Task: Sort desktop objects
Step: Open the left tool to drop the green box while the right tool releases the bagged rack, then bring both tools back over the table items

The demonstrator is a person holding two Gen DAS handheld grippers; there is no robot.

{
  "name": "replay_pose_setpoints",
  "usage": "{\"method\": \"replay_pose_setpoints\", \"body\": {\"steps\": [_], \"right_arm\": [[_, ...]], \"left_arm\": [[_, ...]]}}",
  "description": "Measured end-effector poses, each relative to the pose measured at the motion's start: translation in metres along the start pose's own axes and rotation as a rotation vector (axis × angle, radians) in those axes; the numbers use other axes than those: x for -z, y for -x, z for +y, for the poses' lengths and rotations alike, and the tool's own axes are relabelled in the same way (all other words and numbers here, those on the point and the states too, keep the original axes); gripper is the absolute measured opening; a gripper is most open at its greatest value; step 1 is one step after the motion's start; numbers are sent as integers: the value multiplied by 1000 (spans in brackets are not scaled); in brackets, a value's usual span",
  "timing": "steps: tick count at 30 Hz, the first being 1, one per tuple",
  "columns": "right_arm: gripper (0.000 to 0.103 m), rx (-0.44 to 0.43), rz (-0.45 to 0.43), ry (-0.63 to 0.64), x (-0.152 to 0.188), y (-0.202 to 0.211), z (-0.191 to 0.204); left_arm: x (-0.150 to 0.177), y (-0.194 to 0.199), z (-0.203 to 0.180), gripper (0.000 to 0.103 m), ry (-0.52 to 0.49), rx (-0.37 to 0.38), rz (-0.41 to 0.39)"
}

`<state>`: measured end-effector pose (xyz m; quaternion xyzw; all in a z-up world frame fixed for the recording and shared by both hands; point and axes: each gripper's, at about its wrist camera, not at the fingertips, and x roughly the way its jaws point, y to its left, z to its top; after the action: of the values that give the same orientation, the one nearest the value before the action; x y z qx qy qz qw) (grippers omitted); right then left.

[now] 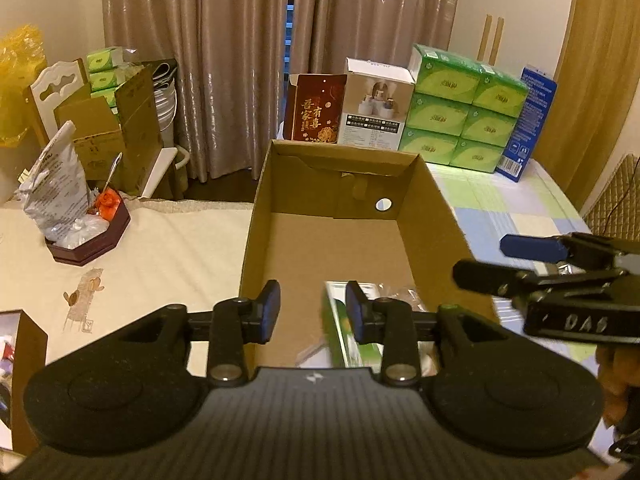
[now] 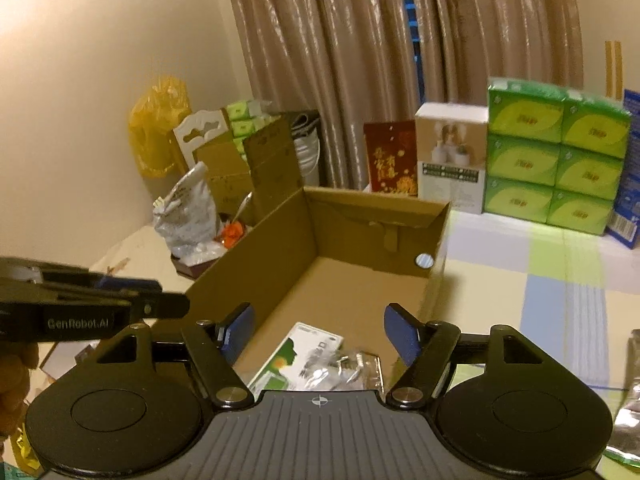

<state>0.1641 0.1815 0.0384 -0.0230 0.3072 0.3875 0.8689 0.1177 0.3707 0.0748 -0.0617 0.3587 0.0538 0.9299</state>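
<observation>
Both claws hover over the near end of an open cardboard box (image 1: 352,240) on the bench (image 1: 160,256). The left claw (image 1: 313,312) is spread and empty; the right claw (image 2: 319,334) is spread wider, also empty. Inside the box, at its near end, lie a green-and-white carton (image 2: 296,354) and, touching it, a clear plastic packet (image 2: 344,366).

The right gripper (image 2: 318,334) hangs with jaws spread wide and empty over the near end of an open cardboard box (image 2: 256,240). Inside lie a green-and-white packet (image 2: 296,354) and a clear plastic bag (image 2: 344,368), touching. The left gripper (image 2: 160,300) reaches in from the left. Green tissue packs (image 2: 556,156) are stacked at the worktop's far edge.
</observation>
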Motion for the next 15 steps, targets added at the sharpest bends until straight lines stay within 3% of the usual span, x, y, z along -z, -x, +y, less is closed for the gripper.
{"method": "replay_pose_setpoints", "body": {"steps": [13, 15], "right_arm": [[82, 80, -31, 8, 14, 83, -22], [82, 91, -34, 3, 17, 95, -27]], "left_arm": [[23, 45, -40, 54, 5, 35, -35], [27, 52, -47, 61, 4, 39, -42]]}}
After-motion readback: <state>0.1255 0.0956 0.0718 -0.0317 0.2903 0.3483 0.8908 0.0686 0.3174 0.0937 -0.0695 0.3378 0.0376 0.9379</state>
